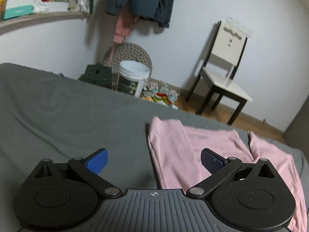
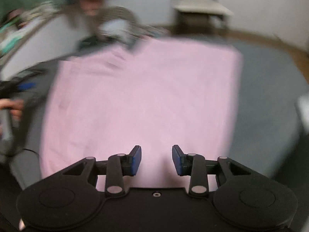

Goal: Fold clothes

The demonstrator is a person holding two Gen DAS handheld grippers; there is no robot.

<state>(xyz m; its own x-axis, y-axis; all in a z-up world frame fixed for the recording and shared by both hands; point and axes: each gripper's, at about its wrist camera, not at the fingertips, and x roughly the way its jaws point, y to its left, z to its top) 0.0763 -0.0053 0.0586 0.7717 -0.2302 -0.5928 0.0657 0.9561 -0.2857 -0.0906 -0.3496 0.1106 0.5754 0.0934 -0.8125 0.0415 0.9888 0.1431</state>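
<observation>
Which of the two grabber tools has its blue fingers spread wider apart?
The left gripper: its blue pads sit far apart over the pink garment's edge. The right gripper is open too, but narrower, above the garment's middle.

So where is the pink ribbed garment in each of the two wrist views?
Left wrist view: pink ribbed garment lies lower right on the grey bed cover, under the open left gripper.
Right wrist view: it fills the centre, beyond the open right gripper.
Shared landmark: white wooden chair.
</observation>
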